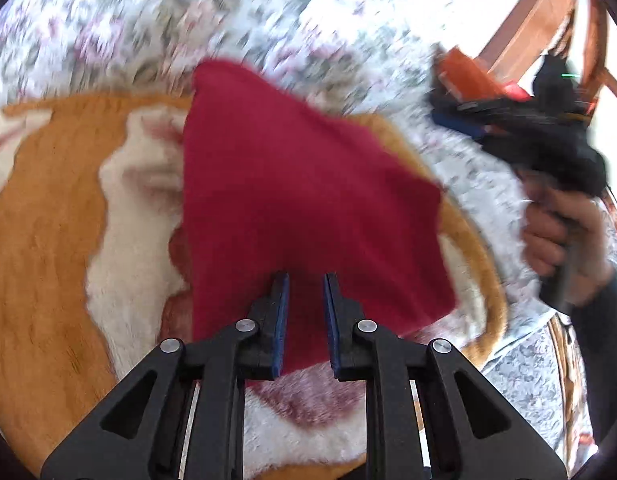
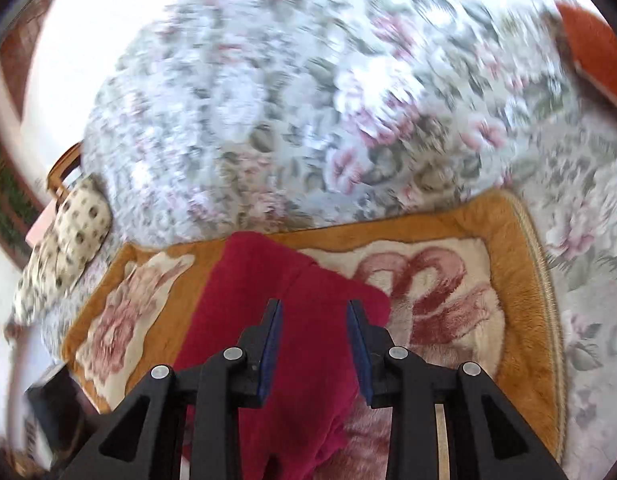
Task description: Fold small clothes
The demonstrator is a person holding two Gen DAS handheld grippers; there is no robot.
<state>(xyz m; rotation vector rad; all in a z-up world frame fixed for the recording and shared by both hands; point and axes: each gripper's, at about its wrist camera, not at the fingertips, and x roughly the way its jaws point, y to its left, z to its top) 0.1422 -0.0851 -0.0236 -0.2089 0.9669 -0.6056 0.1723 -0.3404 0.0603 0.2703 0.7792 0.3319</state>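
A small dark red garment (image 1: 308, 208) lies folded on an orange and cream plush blanket (image 1: 48, 216). My left gripper (image 1: 306, 280) is open above the garment's near edge, with red cloth showing between its fingers. The right gripper (image 1: 460, 112) shows at the right of the left wrist view, held in a hand, off the garment. In the right wrist view the right gripper (image 2: 314, 308) is open over the red garment (image 2: 276, 308), which lies on the blanket (image 2: 508, 248). Both views are blurred by motion.
A floral bedspread (image 2: 308, 100) covers the bed around the blanket. A spotted cushion (image 2: 64, 240) lies at the left bed edge. A wooden chair frame (image 1: 524, 28) stands at the far right. An orange object (image 2: 600, 48) sits at the upper right.
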